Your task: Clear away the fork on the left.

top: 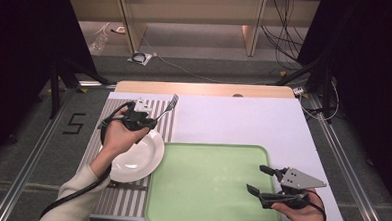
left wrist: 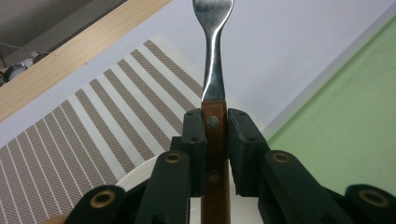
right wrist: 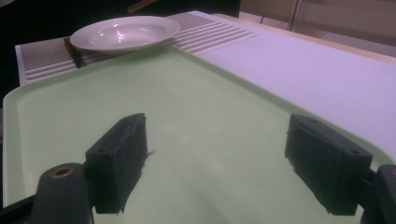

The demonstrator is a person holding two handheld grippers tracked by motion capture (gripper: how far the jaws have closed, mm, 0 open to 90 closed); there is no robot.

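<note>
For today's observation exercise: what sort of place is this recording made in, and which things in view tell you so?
Probably a lab or recording studio with a staged dining setup, not a real dining room. A table stands between dark curtains, with loose cables on the floor behind. On it lie a striped placemat, a white plate and a green tray.

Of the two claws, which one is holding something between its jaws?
The left claw, over the striped placemat: its jaws press on the wooden handle of a fork. The right claw stands open over the green tray.
</note>
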